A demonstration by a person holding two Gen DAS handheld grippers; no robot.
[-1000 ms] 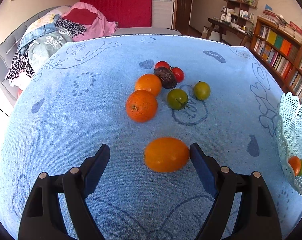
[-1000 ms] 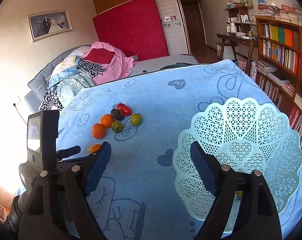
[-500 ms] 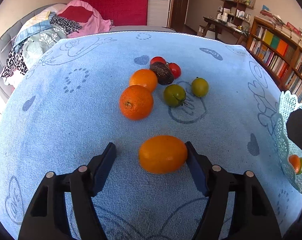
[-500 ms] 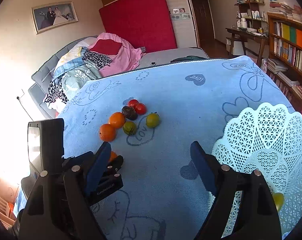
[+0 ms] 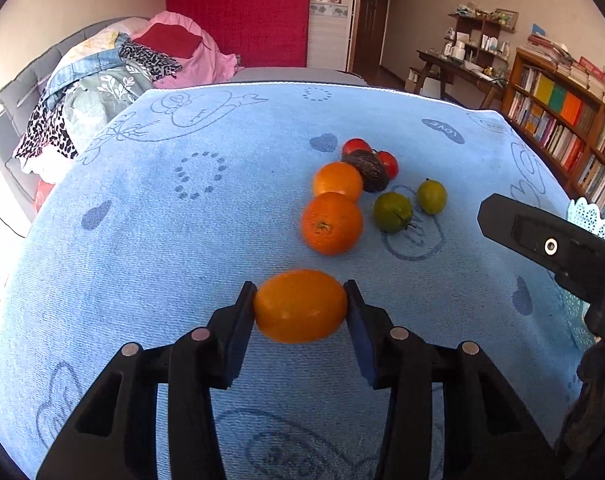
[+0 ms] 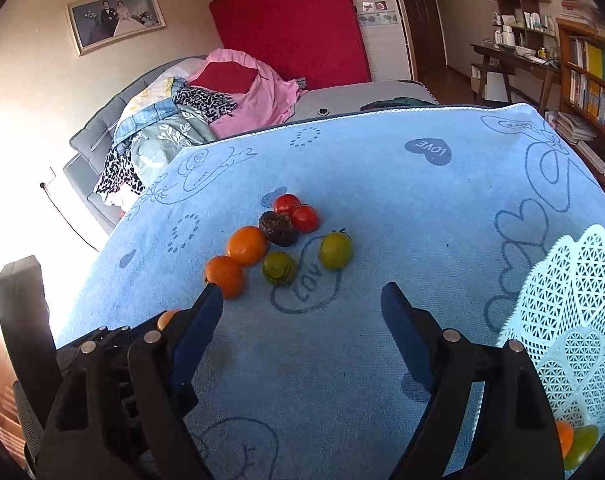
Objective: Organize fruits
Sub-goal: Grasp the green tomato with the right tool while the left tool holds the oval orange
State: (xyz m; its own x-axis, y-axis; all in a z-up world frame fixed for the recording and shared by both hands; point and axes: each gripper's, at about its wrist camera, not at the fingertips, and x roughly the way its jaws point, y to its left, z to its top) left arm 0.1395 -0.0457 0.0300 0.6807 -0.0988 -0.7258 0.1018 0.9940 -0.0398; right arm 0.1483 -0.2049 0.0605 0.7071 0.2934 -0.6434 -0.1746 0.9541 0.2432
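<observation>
The left hand-held gripper (image 5: 301, 307) is closing, its pads touching both ends of the oval orange fruit (image 5: 301, 305) lying crosswise on the blue towel-covered tabletop (image 5: 150, 248); the white lattice plastic basket (image 6: 574, 320) sits right, nearer the right hand-held gripper (image 6: 302, 304), whose jaws are apart and narrowing on nothing

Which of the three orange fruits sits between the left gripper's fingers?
The oval orange fruit, alone at the near side of the blue cloth. The left gripper is closing on it; the two round oranges lie farther back, in the cluster.
</observation>
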